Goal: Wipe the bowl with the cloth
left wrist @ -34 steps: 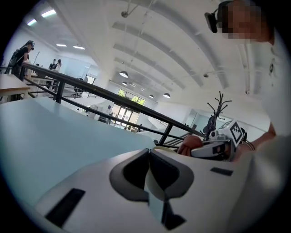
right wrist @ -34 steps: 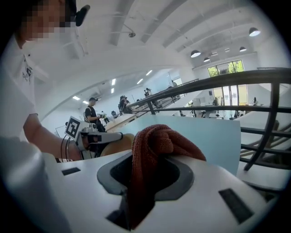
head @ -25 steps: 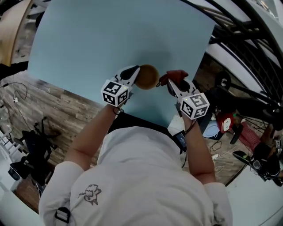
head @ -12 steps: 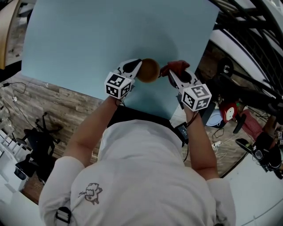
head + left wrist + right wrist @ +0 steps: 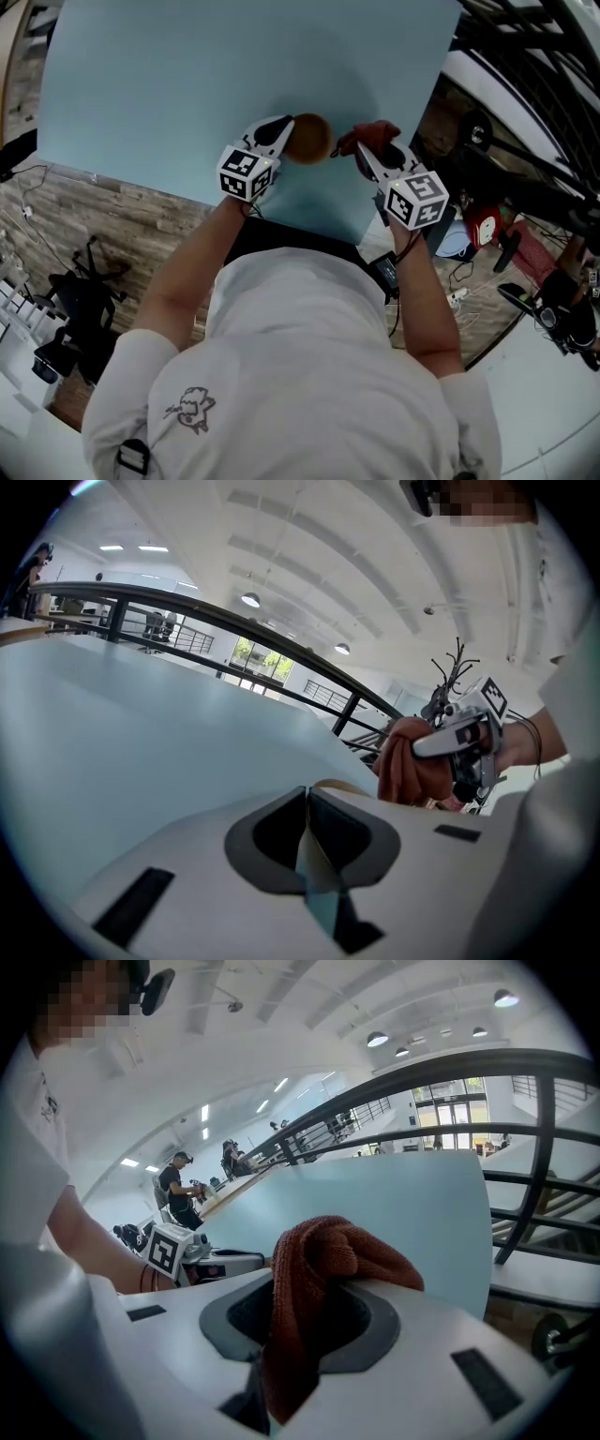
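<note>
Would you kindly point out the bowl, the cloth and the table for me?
bowl [image 5: 311,139]: head view, middle of its brown body.
cloth [image 5: 319,1260]: right gripper view, the bunched red-brown fold.
table [image 5: 206,84]: head view, bare blue top.

**Surroundings of the pale blue worktop**

A pale blue worktop fills the upper half of the head view. Grey-brown plank floor lies below its edge at left, with thin cables at the far left and a black stand lower left. Black railing bars cross the upper right, above a red object among clutter.
</note>
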The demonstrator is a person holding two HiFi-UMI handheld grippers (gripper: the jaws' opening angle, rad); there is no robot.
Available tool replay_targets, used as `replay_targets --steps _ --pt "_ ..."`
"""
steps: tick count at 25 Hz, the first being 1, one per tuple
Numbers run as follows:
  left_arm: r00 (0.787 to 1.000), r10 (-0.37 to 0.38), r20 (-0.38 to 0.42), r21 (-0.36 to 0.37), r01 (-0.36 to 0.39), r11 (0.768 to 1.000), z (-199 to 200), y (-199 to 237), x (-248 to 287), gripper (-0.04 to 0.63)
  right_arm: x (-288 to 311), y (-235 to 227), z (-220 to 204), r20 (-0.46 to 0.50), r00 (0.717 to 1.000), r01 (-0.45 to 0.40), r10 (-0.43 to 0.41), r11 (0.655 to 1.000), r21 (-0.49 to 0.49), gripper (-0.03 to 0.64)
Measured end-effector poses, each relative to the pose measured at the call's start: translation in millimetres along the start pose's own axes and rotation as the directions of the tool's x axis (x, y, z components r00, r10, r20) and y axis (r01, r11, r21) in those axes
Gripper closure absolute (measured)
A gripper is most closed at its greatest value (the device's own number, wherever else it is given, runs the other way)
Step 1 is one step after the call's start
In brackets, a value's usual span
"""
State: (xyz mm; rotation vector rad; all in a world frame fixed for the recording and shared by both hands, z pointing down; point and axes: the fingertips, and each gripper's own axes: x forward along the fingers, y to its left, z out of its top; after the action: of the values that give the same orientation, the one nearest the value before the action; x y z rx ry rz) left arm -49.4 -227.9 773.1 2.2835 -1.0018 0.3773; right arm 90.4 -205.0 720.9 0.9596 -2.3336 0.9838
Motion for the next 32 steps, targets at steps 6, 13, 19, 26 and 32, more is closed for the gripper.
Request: replay_targets --steps 6,13,19,26,32 --pt "1.000 -0.002 0.016 0.033 0.002 0.999 2.7 -1.0 -0.6 0.501 -4.6 0.5 -2.4 0.004 1.000 0.008 -0.008 1.000 -0.005 0.502" --pt "0.998 0.027 0.053 0.042 -0.030 0.999 24.1 -0.4 -10.2 0.489 -21.8 3.2 8.2 0.042 0.999 0.014 -0.012 0.999 -0.046 0.502" --pt "0.987 0.054 0.148 0.097 -0.069 0.993 75.8 -22.4 -30.5 0.501 -47.8 15.1 33.2 0.131 0.991 0.011 0.004 0.993 -0.114 0.502" --pt "0.989 -0.005 0.147 0.220 -0.028 0.975 112.4 -99.0 -67.8 0.581 -98.9 52.7 55.4 0.228 0.971 -0.023 0.072 0.978 -0.209 0.502" --pt "0.977 -0.022 0.213 0.155 -0.011 0.988 122.9 -145.5 -117.1 0.583 -121.1 76.8 62.8 0.266 0.954 -0.062 0.137 0.960 -0.273 0.503"
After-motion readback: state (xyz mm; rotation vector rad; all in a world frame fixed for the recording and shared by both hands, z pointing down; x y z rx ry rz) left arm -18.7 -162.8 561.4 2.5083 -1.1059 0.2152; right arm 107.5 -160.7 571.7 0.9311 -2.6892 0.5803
